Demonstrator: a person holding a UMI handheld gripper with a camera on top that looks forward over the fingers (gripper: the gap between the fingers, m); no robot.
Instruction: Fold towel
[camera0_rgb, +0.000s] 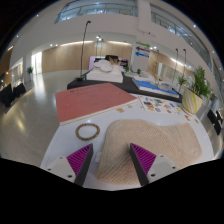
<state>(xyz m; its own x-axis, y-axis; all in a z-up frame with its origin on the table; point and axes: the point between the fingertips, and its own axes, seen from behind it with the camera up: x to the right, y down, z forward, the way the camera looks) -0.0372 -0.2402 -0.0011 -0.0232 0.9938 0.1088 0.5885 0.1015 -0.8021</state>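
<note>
The towel (150, 140) is a beige, ribbed cloth lying mostly flat on the white surface (40, 135). Its near edge reaches down between the fingers and its far part stretches away beyond them. It does not look folded yet, though one side seems slightly rumpled; the exact outline is hard to make out.

The gripper (112, 160) hangs just above the towel's near edge with its fingers spread wide apart, the purple pads (80, 158) facing each other and pinching nothing. The cloth lies between and under them on its own support.

Just beyond the left finger rests a small brown ring (88, 131), close beside the towel's edge. Farther off lies a large reddish mat (92, 100), and to the right of it a board with small pieces (160, 102). A plant in a yellow pot (192, 100) stands at the far right, with an open hall behind.

The step in hand appears to be taking hold of the near edge or a corner. To do it well, I judge the fingers should come down low at a corner, catch only one layer, close firmly, then lift just enough to carry that edge over to the far side squarely, keeping clear of the ring.
</note>
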